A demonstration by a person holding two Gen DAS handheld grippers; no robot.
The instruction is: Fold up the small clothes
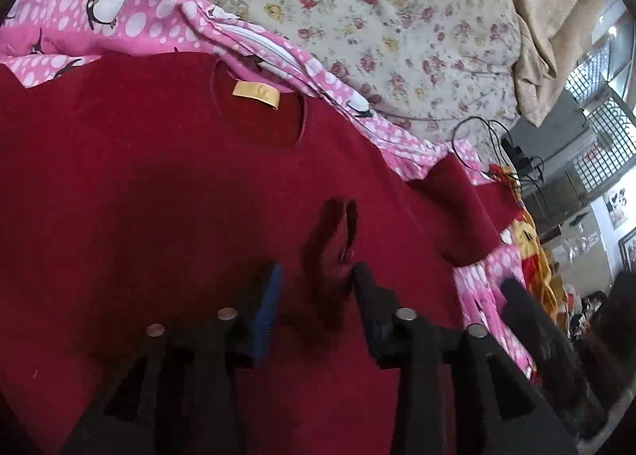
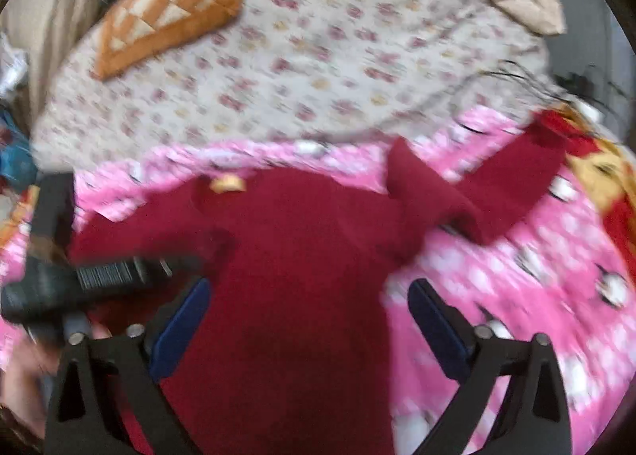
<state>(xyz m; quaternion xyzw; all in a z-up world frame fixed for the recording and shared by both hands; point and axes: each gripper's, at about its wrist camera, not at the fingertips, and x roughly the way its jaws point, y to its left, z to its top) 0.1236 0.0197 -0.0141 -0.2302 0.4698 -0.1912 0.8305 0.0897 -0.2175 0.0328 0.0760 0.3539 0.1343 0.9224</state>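
The red sweater (image 1: pixel 167 184) is being folded on the pink penguin blanket (image 1: pixel 131 14): left sleeve cuff (image 1: pixel 338 240) lying between slightly parted left gripper (image 1: pixel 316 276) fingers; right gripper (image 2: pixel 308 292) gaping wide, right sleeve (image 2: pixel 477 192) still unfolded.

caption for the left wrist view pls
Left gripper open over a red sweater spread on pink penguin-print fabric.

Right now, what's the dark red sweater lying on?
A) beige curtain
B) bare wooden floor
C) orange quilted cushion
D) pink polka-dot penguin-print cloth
D: the dark red sweater lies spread on the pink polka-dot penguin-print cloth, which shows around its neckline and sleeve in both wrist views; the orange quilted cushion sits apart on the floral sheet.
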